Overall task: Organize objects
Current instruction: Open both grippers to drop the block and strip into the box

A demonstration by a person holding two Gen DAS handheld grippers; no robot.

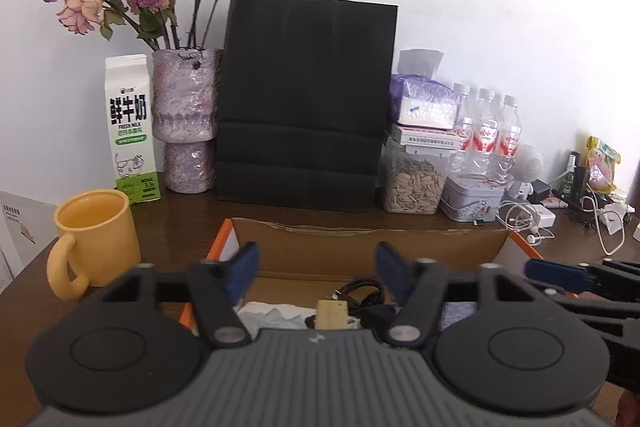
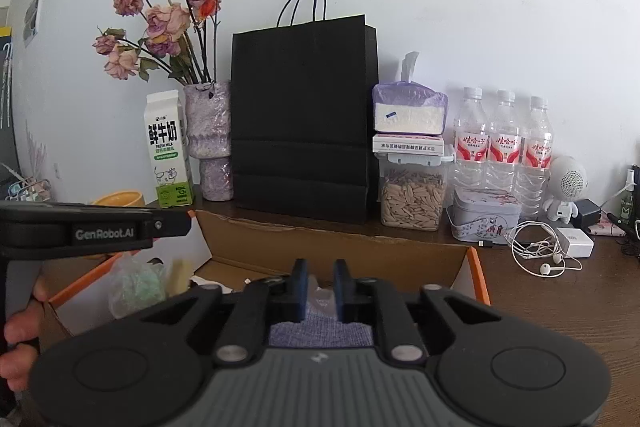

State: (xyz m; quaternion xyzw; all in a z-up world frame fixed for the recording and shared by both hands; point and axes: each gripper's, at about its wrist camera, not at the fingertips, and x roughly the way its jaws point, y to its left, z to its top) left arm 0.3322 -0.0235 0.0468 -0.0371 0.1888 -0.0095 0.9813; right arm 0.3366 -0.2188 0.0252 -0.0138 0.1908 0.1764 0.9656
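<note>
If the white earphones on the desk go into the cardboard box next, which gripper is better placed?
Probably the right gripper: the earphones lie just beyond the cardboard box on its side. The left gripper, open, sits over the box's left part, farther away.

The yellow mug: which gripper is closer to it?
Left. The left gripper is over the box right beside the yellow mug; the right gripper is farther along the box, away from it.

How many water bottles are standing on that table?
3, upright in a row against the wall behind the tin box: left bottle, middle bottle, right bottle. More could be hidden behind the black bag.
</note>
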